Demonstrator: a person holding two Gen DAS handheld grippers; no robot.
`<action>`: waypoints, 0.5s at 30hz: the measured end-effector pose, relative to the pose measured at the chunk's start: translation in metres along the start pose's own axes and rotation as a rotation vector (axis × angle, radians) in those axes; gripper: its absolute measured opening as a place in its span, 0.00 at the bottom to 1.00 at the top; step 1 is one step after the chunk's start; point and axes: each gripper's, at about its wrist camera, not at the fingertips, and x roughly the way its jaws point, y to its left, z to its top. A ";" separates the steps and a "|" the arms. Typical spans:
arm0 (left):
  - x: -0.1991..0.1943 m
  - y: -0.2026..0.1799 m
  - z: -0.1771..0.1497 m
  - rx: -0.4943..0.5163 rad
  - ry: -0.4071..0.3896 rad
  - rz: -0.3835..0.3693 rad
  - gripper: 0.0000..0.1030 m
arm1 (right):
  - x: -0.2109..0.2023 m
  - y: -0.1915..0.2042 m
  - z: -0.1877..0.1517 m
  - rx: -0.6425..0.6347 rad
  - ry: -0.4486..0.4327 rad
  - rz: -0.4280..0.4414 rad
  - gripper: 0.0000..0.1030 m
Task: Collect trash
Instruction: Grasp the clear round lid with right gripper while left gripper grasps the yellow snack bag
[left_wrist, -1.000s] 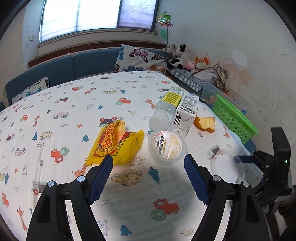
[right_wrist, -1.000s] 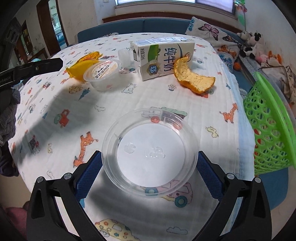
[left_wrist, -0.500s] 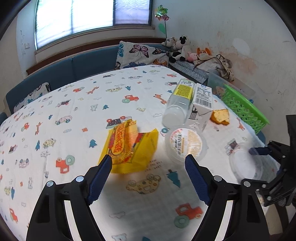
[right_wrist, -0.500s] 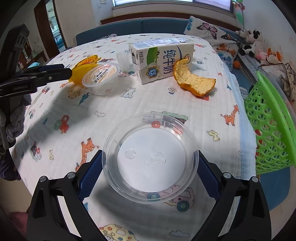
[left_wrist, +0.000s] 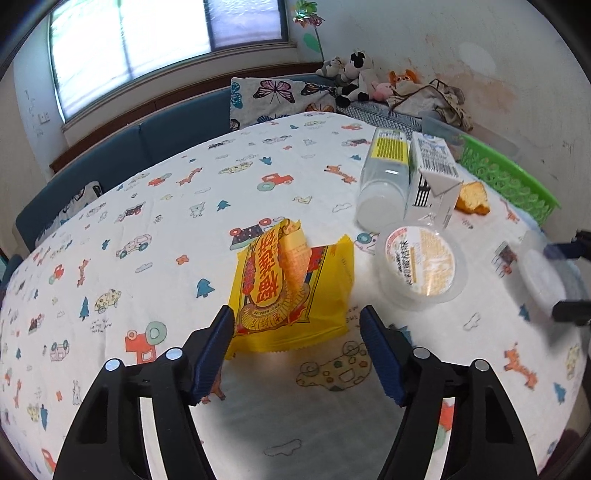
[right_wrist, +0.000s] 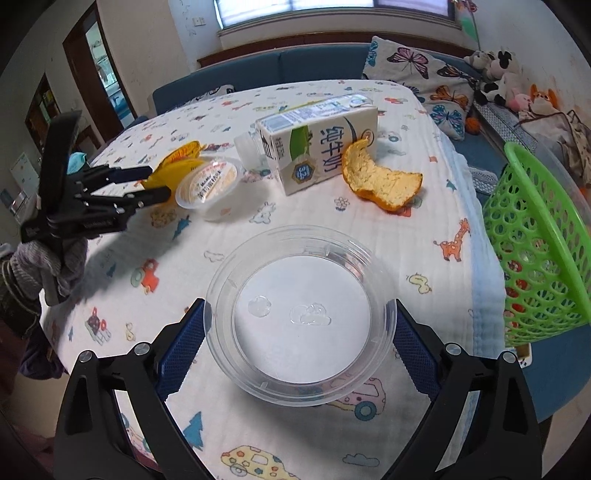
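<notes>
A yellow snack wrapper lies on the table. My left gripper is open, its fingers on either side of the wrapper's near edge; it also shows in the right wrist view. A clear plastic lid lies between the open fingers of my right gripper, which touch or nearly touch its rim. Beyond lie a sealed pudding cup, a milk carton, a clear bottle and an orange peel.
A green mesh basket stands tilted off the table's right edge. The table has a cartoon-print cloth. A blue sofa with a butterfly pillow and soft toys lies behind.
My left gripper has moved forward and left, from the pudding cup to the yellow wrapper, and narrowed around it. My right gripper has stayed around the clear lid.
</notes>
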 end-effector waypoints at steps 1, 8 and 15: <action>0.001 -0.001 -0.001 0.009 -0.001 0.006 0.63 | -0.001 0.001 0.000 0.000 -0.001 0.000 0.91; 0.001 -0.004 -0.002 0.028 -0.022 0.010 0.42 | -0.005 0.003 0.006 0.008 -0.013 0.003 0.91; -0.018 -0.001 -0.001 -0.014 -0.054 -0.009 0.28 | -0.013 0.000 0.009 0.016 -0.039 0.004 0.91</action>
